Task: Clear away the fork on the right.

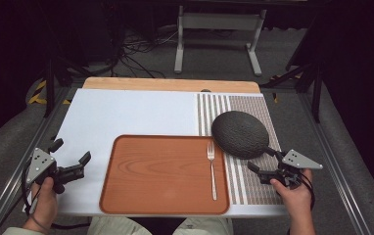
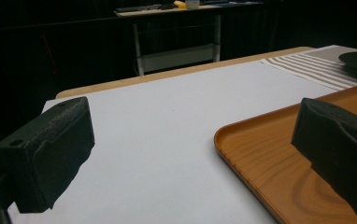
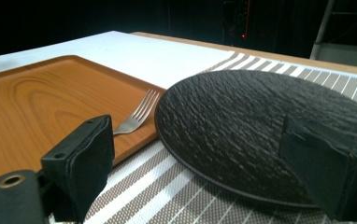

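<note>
On desk: fork point(image 1: 212, 169) on tray point(image 1: 160, 196), plate point(image 1: 240, 133) beside. Left tongs point(image 1: 71, 155) wide open, empty; right tongs point(image 1: 263, 159) open, empty, near plate.

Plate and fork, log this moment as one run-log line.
plate: on striped mat, overlapping tray edge | fork: on tray | right gripper: open, near plate | left gripper: open, left of tray

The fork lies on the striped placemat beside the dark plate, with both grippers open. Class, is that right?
Not quite. The fork lies on the wooden tray, near its right edge, as the high view shows. The dark plate is on the striped placemat, and both grippers are open.
</note>
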Motion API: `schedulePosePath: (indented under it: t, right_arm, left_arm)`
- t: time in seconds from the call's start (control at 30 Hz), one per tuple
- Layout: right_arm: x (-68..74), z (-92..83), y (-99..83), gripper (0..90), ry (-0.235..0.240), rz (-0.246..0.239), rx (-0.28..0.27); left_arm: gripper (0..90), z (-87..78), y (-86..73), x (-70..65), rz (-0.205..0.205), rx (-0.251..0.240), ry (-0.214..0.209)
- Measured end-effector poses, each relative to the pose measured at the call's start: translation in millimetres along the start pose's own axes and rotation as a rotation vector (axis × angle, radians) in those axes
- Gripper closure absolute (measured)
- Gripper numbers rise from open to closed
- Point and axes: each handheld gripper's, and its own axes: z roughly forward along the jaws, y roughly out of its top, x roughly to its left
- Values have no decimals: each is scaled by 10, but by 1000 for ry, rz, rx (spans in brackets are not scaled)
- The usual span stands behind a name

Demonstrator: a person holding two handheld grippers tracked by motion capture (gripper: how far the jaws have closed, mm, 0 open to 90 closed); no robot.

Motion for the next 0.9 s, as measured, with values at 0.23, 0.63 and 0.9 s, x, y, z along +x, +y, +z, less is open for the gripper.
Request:
schedulePosePath:
  t: [0.23, 0.63, 0.9]
  right_arm:
    - [10, -12, -23, 116, -3, 1, 5]
    - [7, -1, -21, 109, -12, 12, 11]
    - [10, 2, -19, 109, -12, 18, 12]
  left_arm:
    - [1, 17, -19, 6, 1, 6, -2]
    - [1, 21, -23, 6, 2, 10, 1]
    - [1, 20, -23, 11, 1, 10, 0]
